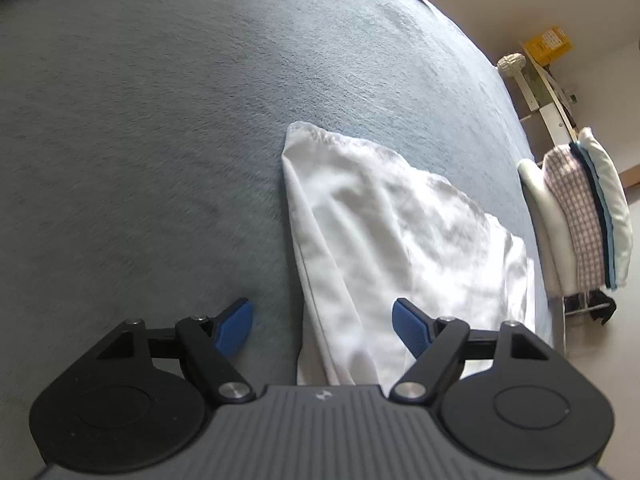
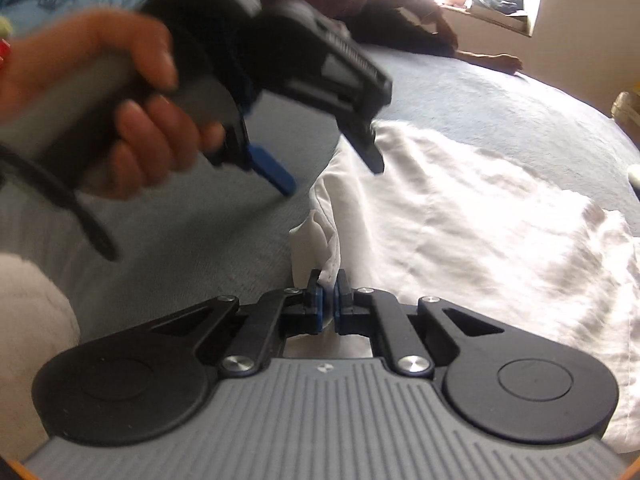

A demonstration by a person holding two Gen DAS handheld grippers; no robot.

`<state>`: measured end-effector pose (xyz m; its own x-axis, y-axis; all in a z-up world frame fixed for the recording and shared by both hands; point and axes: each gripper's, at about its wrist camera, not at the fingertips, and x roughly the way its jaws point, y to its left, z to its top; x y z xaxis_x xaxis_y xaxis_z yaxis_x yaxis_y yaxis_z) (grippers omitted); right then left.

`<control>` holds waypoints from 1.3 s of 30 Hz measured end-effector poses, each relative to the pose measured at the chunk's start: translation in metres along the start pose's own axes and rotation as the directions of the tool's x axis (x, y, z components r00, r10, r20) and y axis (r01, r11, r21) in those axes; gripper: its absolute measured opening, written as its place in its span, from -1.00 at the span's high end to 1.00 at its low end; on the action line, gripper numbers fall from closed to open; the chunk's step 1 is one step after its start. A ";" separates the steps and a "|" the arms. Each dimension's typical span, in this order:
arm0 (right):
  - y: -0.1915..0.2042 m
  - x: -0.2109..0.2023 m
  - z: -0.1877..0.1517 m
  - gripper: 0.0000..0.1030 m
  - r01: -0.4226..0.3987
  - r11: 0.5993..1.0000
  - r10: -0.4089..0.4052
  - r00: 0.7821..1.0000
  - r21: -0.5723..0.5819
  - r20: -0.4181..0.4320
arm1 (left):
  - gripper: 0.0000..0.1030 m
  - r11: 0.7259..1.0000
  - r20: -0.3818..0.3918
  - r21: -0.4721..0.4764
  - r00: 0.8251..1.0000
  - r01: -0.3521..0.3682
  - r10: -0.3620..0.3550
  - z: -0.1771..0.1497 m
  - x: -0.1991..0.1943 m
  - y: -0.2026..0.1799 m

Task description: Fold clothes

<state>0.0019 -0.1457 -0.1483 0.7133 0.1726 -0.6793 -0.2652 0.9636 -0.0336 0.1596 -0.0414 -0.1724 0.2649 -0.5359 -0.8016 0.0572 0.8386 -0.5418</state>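
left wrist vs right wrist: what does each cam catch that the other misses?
Only left wrist: the left gripper head-on, jaws open and empty above the white cloth; a stack of folded clothes on a rack beside the bed; a yellow box.

Only right wrist: the right gripper shut on a fold of the cloth; the hand holding the left gripper from the side; a window sill.

Both: the white cloth lying on the grey-blue blanket, and someone's bare foot at the bed's far edge.

Both wrist cams low, close over bed; shared: white cloth.
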 end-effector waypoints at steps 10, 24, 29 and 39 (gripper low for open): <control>-0.024 -0.008 0.005 0.94 -0.025 0.995 0.022 0.999 0.097 0.036 | 0.21 1.000 0.084 -0.011 0.996 0.012 -0.011 0.024 0.031 -0.019; -0.080 -0.043 -0.008 0.94 0.011 0.964 -0.045 0.991 0.265 0.123 | 0.92 0.998 0.209 0.066 0.978 -0.006 -0.008 0.002 0.015 -0.094; -0.113 -0.062 -0.019 0.94 0.044 0.932 -0.108 0.982 0.361 0.157 | 0.93 0.992 0.208 0.126 0.978 0.002 -0.028 -0.009 0.023 -0.146; -0.198 -0.096 -0.067 0.94 0.104 0.773 -0.249 0.957 0.626 0.149 | 0.93 0.965 0.143 0.260 0.990 -0.023 -0.015 -0.047 0.090 -0.258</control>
<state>-0.0582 -0.3669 -0.1256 0.8453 -0.0446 -0.5325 0.2755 0.8902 0.3627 0.1236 -0.3103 -0.1167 0.3986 -0.5290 -0.7492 0.2994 0.8472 -0.4389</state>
